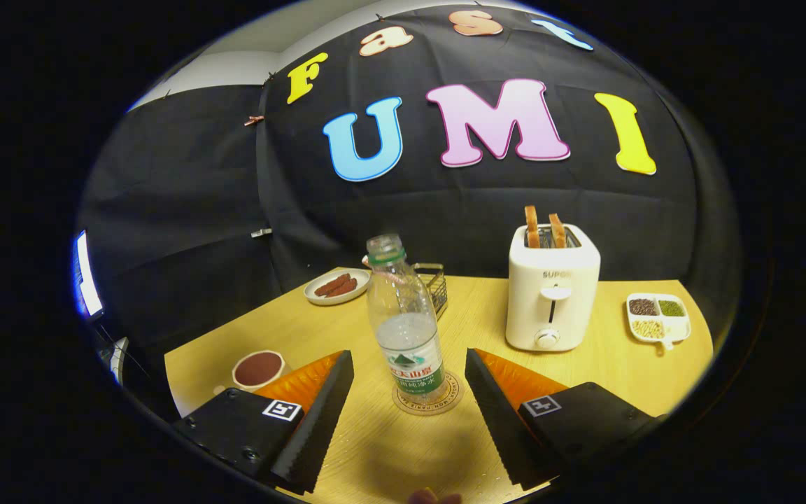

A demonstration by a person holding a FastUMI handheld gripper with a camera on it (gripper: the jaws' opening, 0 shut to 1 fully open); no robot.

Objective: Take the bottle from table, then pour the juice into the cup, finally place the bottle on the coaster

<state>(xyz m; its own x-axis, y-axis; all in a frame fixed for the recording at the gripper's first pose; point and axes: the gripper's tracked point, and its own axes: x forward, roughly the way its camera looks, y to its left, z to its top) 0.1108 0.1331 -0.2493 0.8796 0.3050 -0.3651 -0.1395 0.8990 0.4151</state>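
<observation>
Jaws of the gripper (408, 392) stand wide apart, holding nothing; the water bottle (406, 329) stands upright and uncapped on the coaster (428, 402), between and just ahead of them. The cup (258, 369), beside the left jaw, holds dark liquid, so pouring and placing look done. Beyond on the desk (606, 371): sausage plate (336, 287), wire basket (434, 283), toaster (551, 294).

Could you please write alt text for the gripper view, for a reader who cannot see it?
An uncapped bottle stands on a coaster between the open gripper's fingers, untouched. A cup of dark liquid sits beyond the left finger; a toaster stands behind on the table.
</observation>
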